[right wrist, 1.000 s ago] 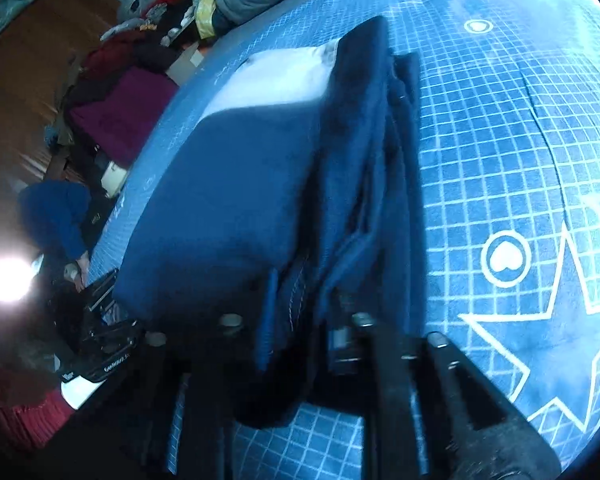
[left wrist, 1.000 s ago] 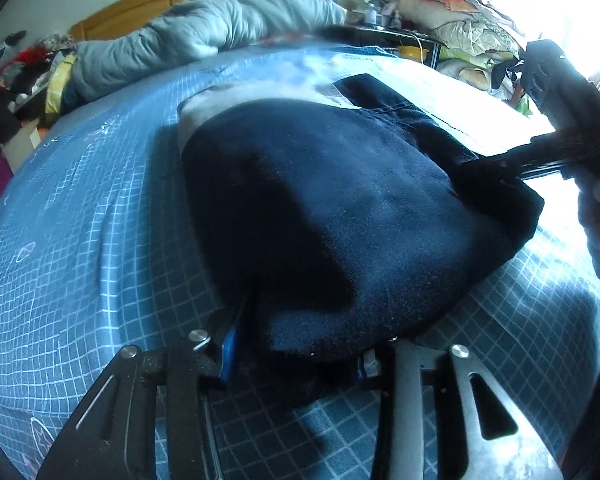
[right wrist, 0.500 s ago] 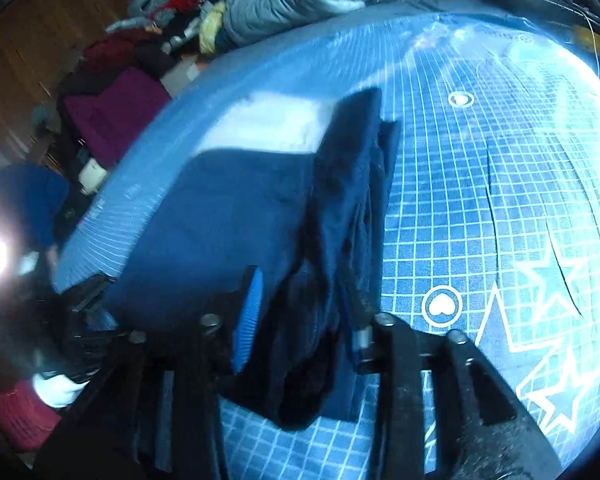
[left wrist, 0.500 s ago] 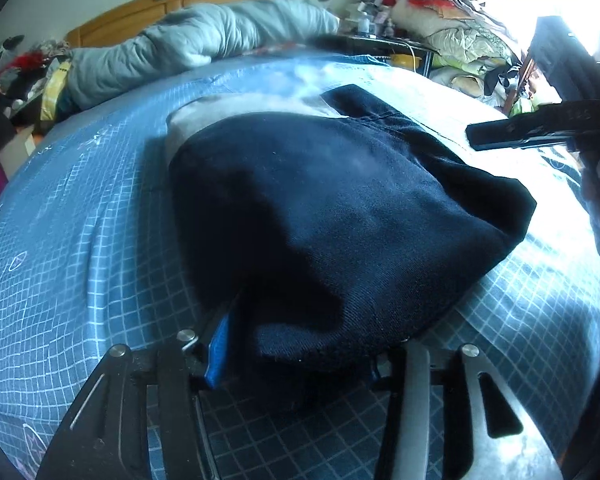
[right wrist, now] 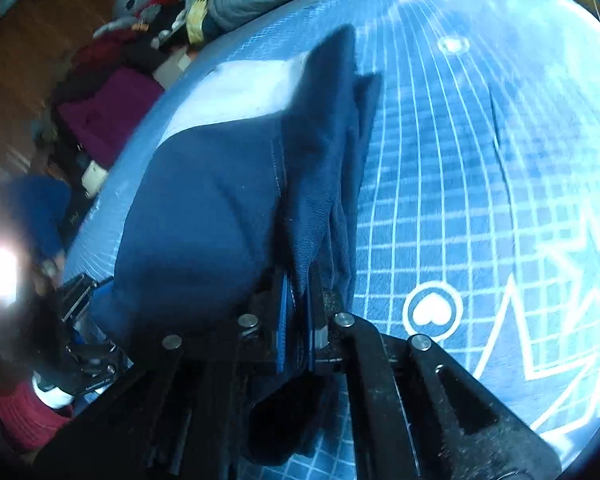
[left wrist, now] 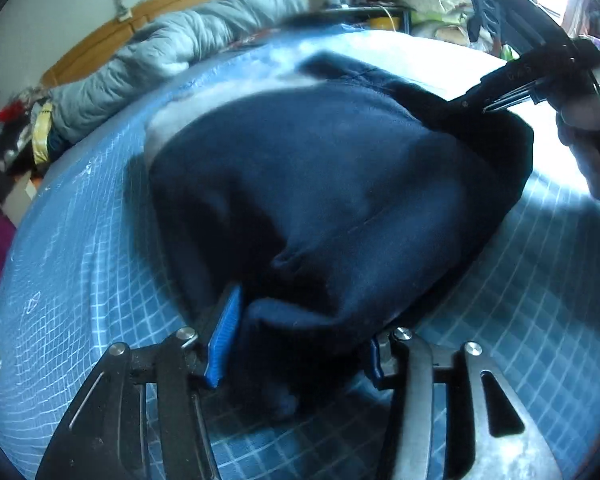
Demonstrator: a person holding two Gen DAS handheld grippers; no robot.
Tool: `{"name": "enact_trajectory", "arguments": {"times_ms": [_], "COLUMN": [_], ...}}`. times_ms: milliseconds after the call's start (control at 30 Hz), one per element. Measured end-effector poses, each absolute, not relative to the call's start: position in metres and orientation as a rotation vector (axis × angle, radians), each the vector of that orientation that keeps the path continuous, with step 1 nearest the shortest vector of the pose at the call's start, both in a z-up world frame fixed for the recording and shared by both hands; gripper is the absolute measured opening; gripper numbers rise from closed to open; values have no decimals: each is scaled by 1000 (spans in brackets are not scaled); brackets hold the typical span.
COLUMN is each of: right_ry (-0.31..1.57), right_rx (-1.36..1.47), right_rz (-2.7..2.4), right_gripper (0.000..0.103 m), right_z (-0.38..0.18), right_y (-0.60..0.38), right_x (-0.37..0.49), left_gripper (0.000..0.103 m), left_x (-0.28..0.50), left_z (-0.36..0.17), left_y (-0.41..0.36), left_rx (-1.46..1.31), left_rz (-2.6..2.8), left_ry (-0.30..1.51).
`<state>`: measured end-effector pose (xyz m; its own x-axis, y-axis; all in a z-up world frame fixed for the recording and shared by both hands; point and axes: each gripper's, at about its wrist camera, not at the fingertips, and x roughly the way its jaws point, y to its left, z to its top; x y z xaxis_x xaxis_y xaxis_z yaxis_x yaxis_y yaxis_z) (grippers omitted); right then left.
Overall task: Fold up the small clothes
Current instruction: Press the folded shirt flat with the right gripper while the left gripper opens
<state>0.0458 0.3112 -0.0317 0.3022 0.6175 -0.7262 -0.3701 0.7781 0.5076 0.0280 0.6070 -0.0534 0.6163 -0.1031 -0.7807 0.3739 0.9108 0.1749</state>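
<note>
Both grippers have an edge of the garment (left wrist: 340, 200): the right gripper (right wrist: 296, 320) has its blue pads nearly together, pinching the layered side edge, while the left gripper (left wrist: 300, 344) stands wider with the near hem bunched between its pads (left wrist: 224, 340). I judge it gripped, though the right pad is mostly hidden. The dark blue garment lies folded on the blue checked sheet (left wrist: 80, 280), a white layer showing at its far end. To fold cleanly, I would lift both edges level, keep the cloth taut between the 2 tools, and carry it over without dragging. Each tool lies low, nearly flat to the bed; a hand (left wrist: 588, 152) grips the right one.
</note>
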Motion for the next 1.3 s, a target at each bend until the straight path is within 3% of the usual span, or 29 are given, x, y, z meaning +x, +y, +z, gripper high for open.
{"name": "enact_trajectory", "arguments": {"times_ms": [100,233,367,433,500,567,600,700,767,867,933,1000,1100,1133,1167,1200,1267,1300], "right_ry": [1072,1076,1067,1062,1060,1059,1059,1053,1045,1039,1035,1030,1027,1026,1025,1024,1023,1023], "right_rx": [302,282,316,314,311,314,325,346,372,437,435,428,438,442,446,449,463,469], "right_rz": [677,689,687,685,687,700,709,728,751,786,788,786,792,795,797,799,809,812], "right_gripper": [7,8,7,7,7,6,6,6,6,6,6,6,6,6,6,6,6,6], "right_z": [-31,-29,-32,-33,-33,-34,-35,-39,-44,-51,-51,-50,-51,-51,-52,-52,-53,-54], "right_y": [305,307,314,315,315,314,313,309,306,299,300,299,299,299,298,298,296,295], "right_x": [43,45,42,44,44,45,46,48,50,51,51,50,51,51,51,52,52,52], "left_gripper": [53,38,38,50,54,49,49,51,40,40,48,49,51,59,61,61,47,46], "left_x": [20,-16,-26,-13,10,27,17,-2,-16,-8,21,55,115,131,139,142,142,136], "left_z": [-51,-29,26,36,14,-43,-50,-30,-9,28,41,35,-15,-39,-47,-45,-31,-22], "left_y": [629,660,667,658,638,618,615,626,644,662,663,651,631,628,633,639,639,642], "left_rx": [302,189,73,57,90,179,218,148,20,-42,-74,-18,68,114,83,37,33,13], "left_rz": [-263,-274,-261,-280,-342,-374,-367,-404,-442,-421,-417,-407,-381,-360,-387,-408,-408,-428], "left_ry": [940,950,738,660,727,940,920,921,888,756,684,676,822,888,874,871,866,840]}}
